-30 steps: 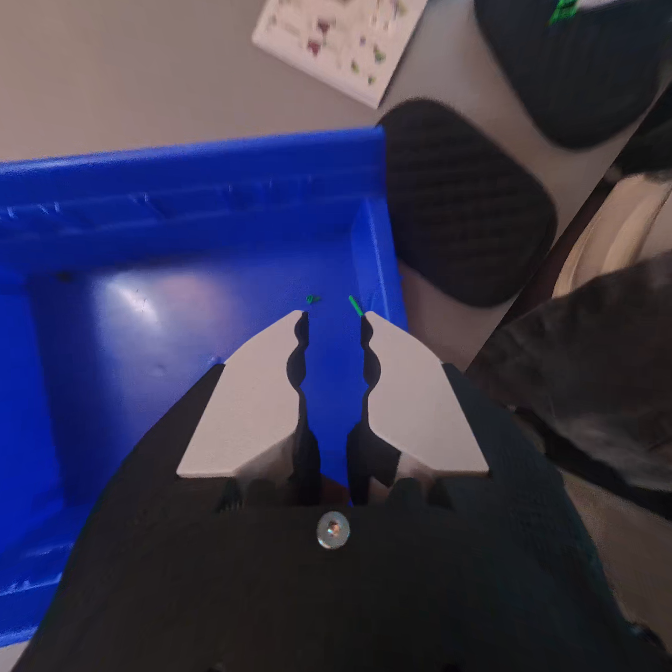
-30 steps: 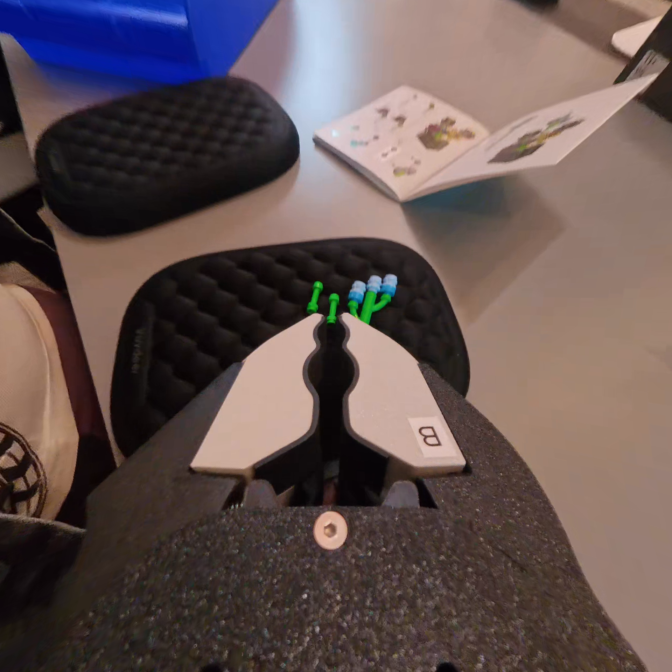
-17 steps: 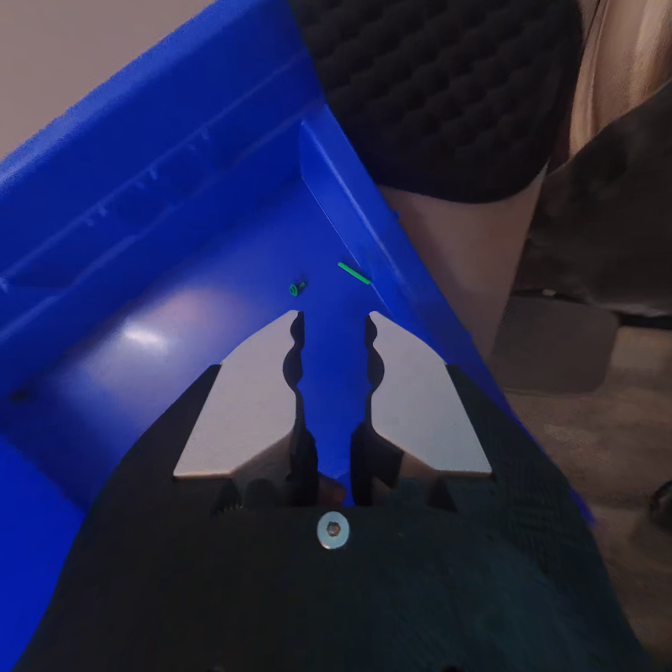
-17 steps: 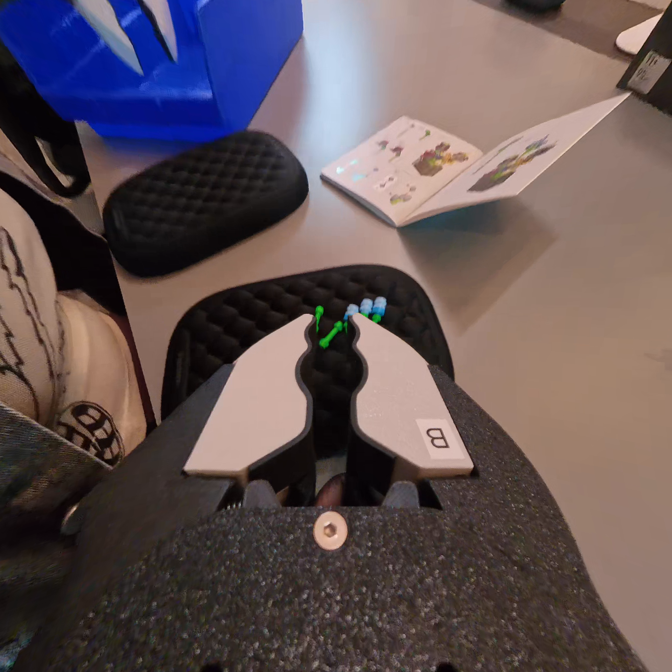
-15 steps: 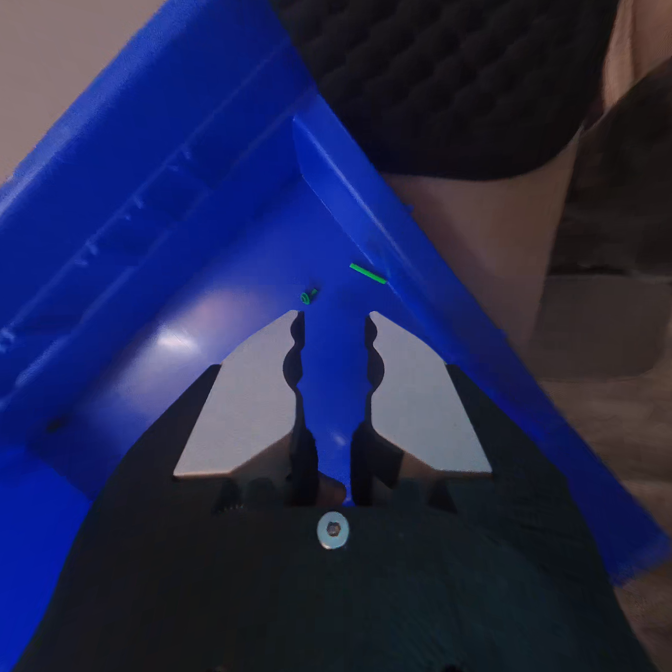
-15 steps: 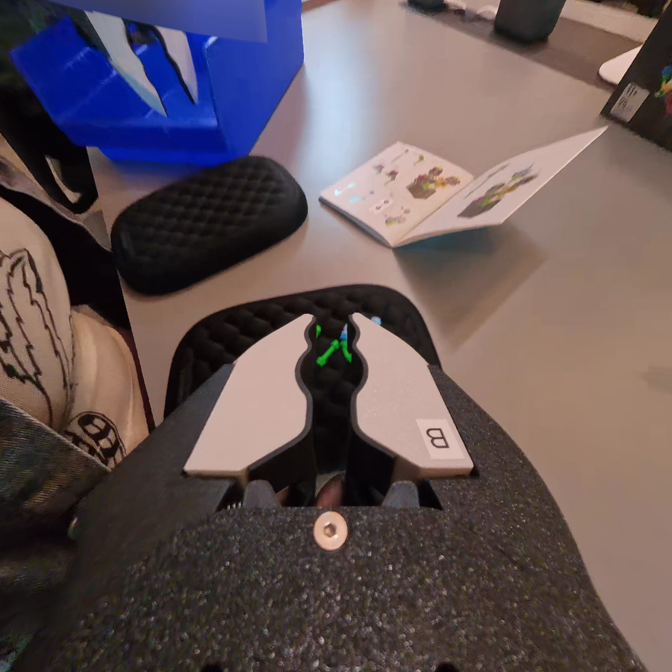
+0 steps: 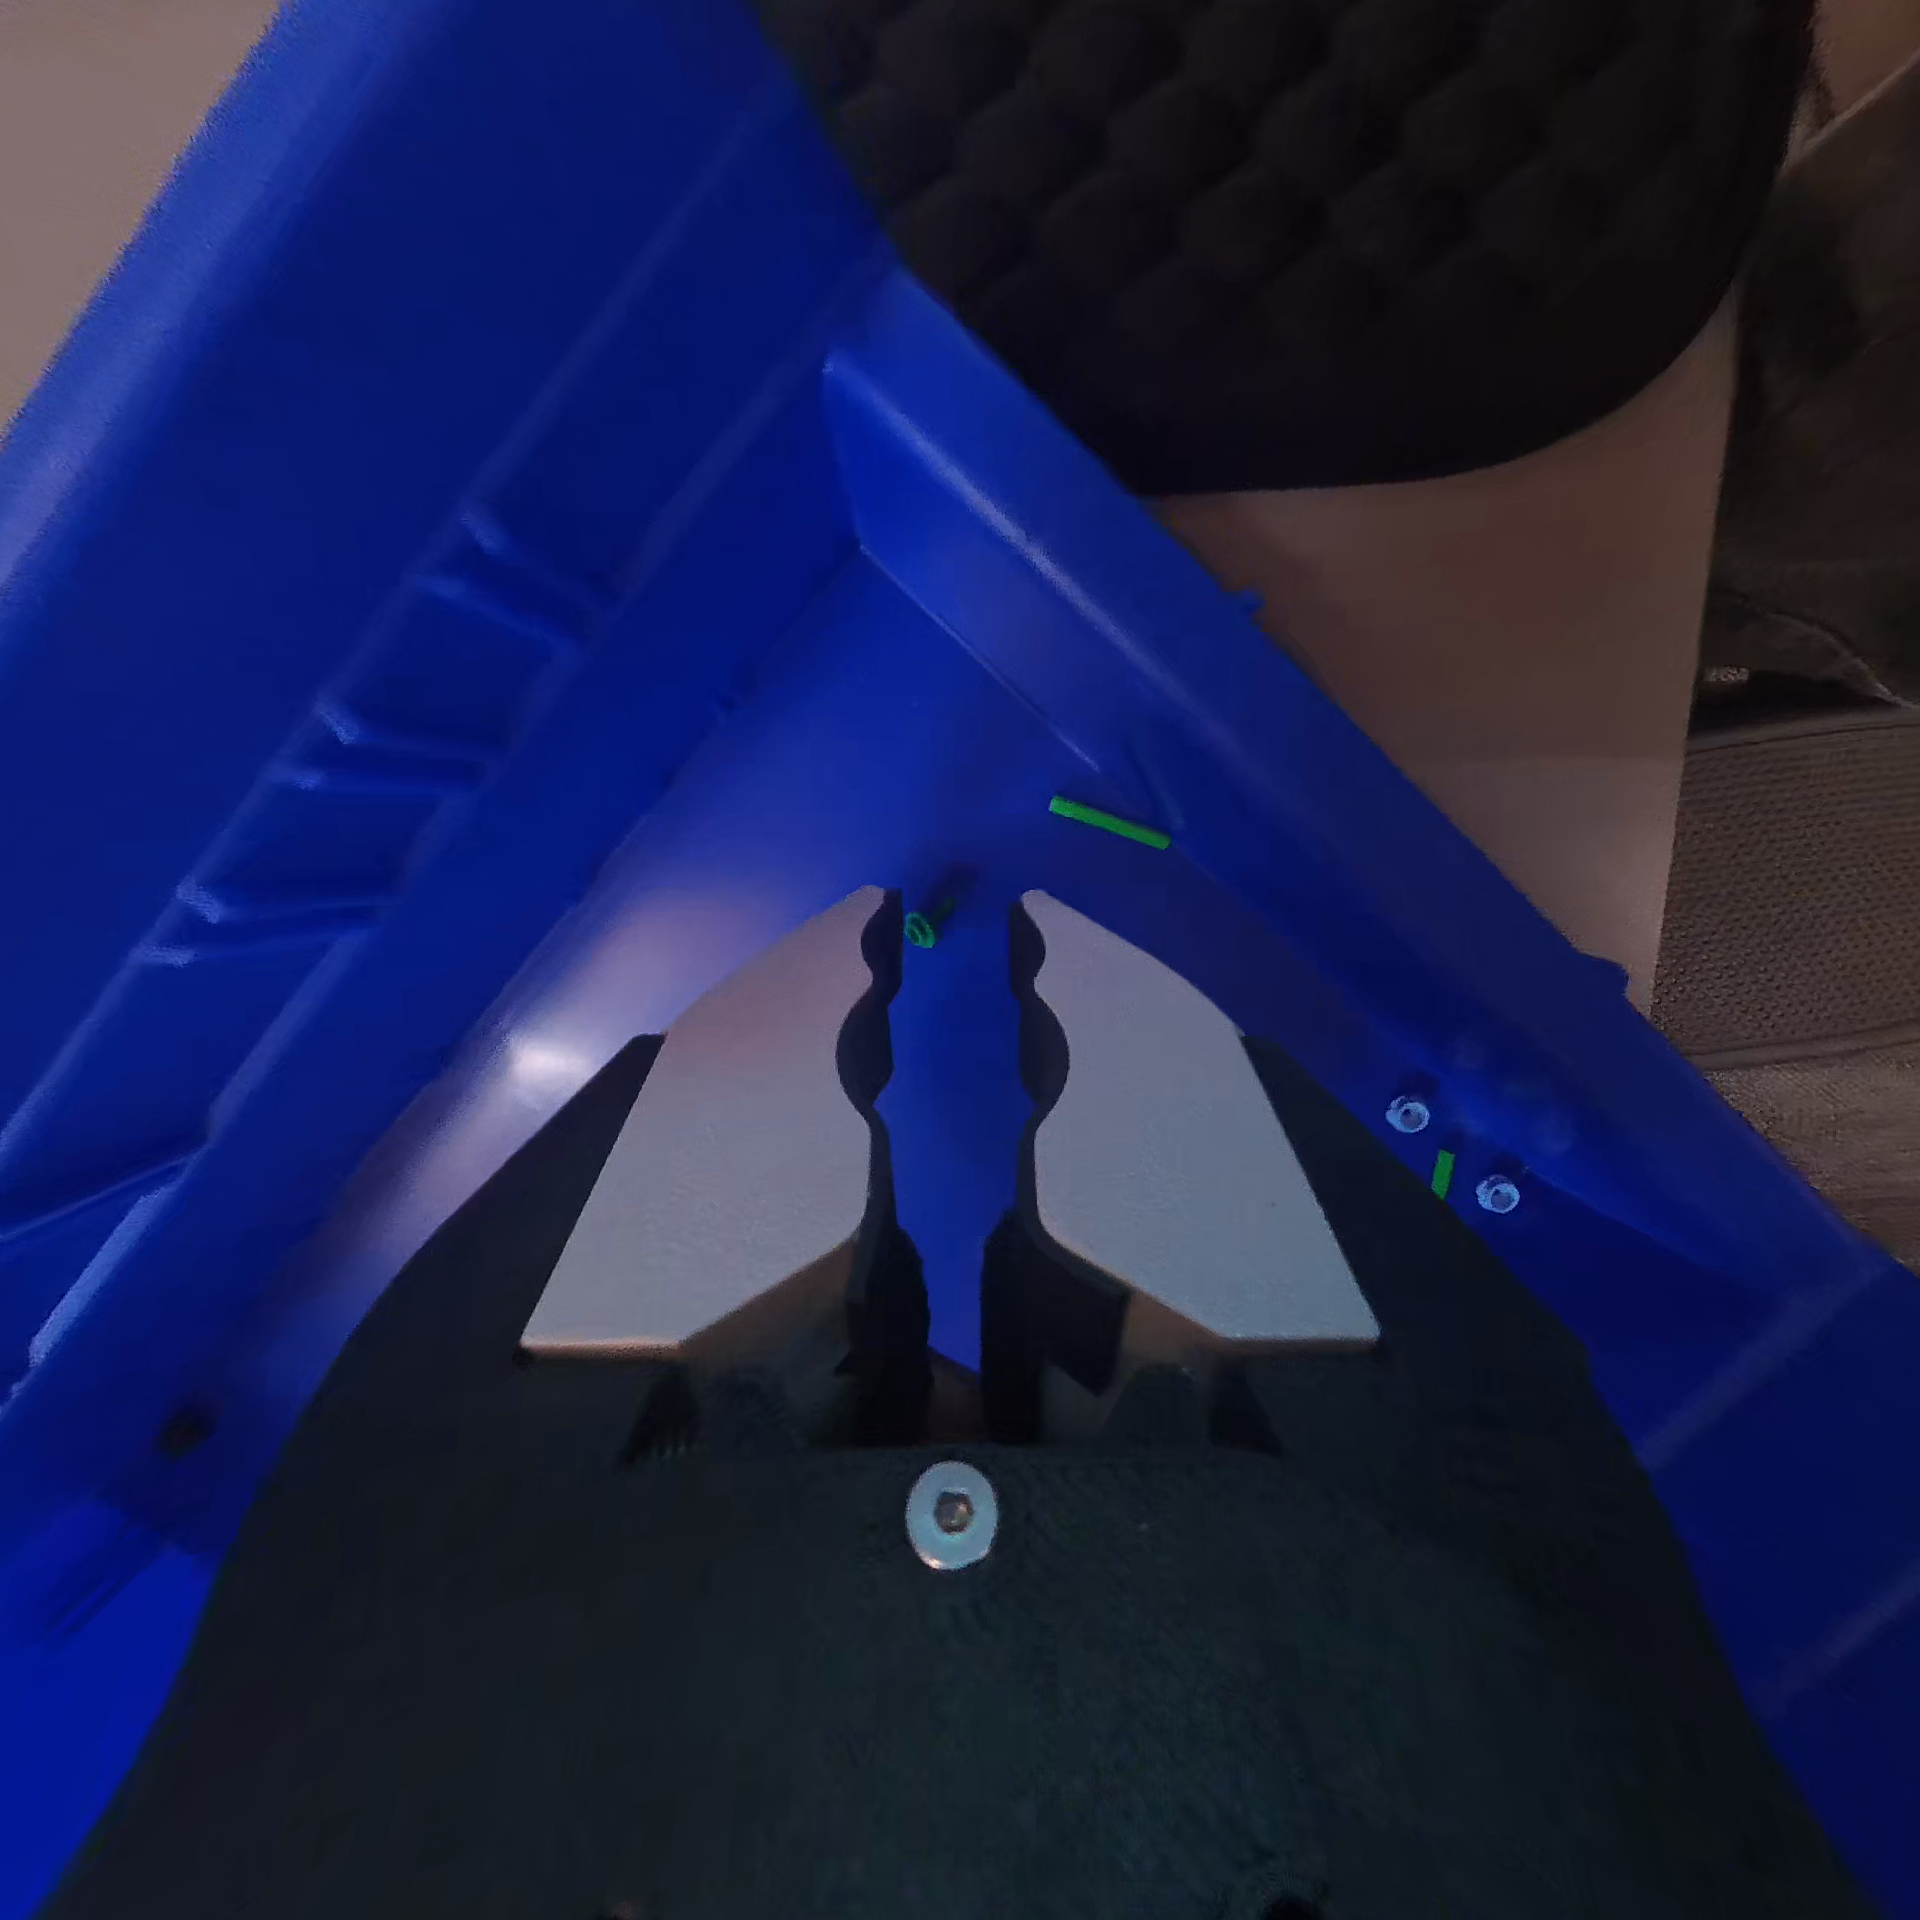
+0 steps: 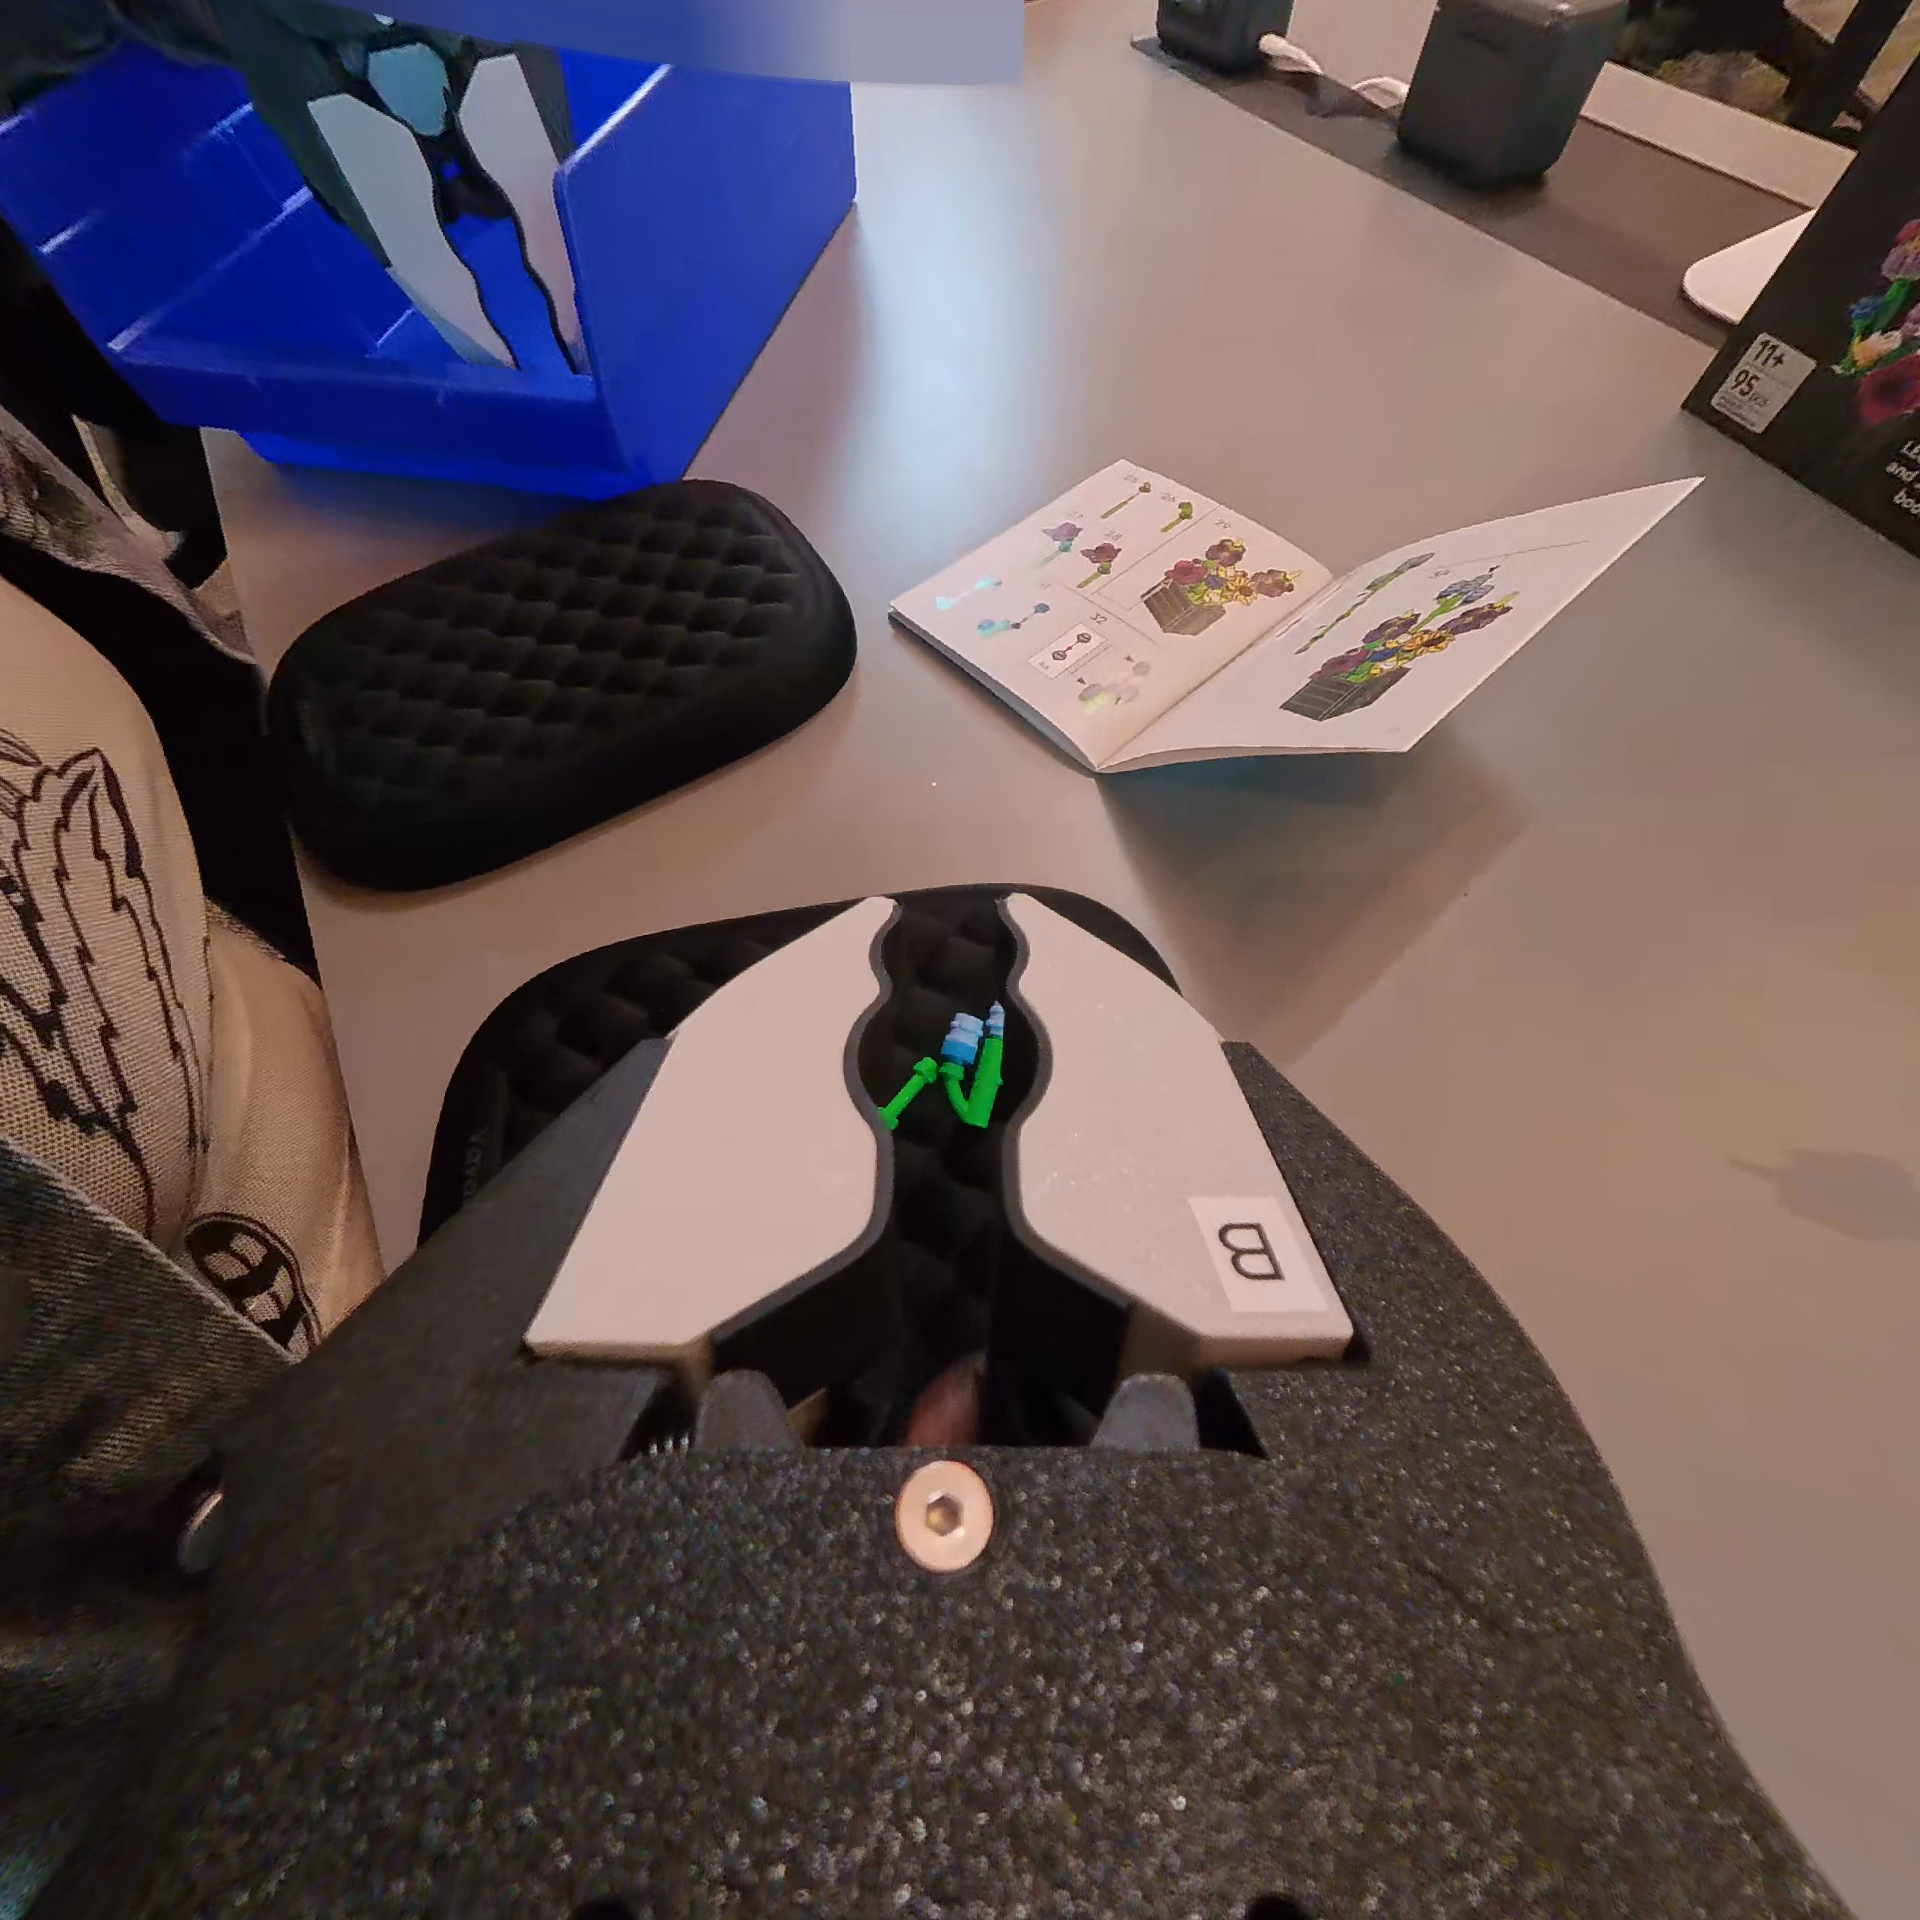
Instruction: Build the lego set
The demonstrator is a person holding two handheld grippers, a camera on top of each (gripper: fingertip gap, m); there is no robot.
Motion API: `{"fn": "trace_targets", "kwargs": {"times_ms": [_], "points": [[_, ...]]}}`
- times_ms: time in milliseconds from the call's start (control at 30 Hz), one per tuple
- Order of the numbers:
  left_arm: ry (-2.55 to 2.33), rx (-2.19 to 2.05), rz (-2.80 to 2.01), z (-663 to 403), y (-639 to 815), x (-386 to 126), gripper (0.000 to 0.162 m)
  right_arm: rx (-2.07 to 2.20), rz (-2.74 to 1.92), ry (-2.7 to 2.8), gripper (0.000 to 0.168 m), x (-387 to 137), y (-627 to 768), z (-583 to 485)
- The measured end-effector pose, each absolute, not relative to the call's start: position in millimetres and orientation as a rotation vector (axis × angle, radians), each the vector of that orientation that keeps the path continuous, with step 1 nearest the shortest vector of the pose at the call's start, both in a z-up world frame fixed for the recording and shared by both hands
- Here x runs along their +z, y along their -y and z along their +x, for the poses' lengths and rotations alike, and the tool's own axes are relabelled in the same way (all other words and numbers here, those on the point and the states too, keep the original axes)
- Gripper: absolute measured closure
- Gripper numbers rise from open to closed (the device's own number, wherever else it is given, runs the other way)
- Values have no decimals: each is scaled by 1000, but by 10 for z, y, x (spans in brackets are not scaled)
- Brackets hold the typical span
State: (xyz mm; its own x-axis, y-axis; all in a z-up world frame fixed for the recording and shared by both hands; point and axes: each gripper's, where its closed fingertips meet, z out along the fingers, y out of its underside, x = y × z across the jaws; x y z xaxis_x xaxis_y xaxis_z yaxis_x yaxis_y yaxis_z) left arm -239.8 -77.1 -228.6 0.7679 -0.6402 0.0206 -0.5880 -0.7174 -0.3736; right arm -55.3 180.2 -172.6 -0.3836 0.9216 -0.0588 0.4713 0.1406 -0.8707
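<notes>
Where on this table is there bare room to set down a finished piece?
Free: grey table right of the open instruction booklet, and between the blue bin and booklet. Crowded: the near black pad under the right gripper, holding the green stems.

I see a grey desk [image 8: 1091, 343], matte, with soft light pooling near its far side and faint shadows at right. Across a dark gap, a second desk surface [image 8: 1704, 135] carries two dark grey containers [image 8: 1496, 73]. A white rounded base [image 8: 1735, 272] sits at the far right edge. Carpeted floor [image 7: 1808, 1101] shows below the desk edge.
</notes>
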Motion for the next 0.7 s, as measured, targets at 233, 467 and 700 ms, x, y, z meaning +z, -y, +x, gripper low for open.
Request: {"fn": "trace_targets", "kwargs": {"times_ms": [233,467,700], "points": [[-1117,-318,-2492,-2215,795,-2286,141,1144,-1343,1936,153,-1787,-1842,-545],[-1270,-338,-2380,-2113,791,-2295,131,1115,-1351,1947,153,-1818,-1864,-550],[-1262,-377,-2429,-2131,842,-2389,147,1095,-1340,1945,154,-1801,-1871,-565]]}}
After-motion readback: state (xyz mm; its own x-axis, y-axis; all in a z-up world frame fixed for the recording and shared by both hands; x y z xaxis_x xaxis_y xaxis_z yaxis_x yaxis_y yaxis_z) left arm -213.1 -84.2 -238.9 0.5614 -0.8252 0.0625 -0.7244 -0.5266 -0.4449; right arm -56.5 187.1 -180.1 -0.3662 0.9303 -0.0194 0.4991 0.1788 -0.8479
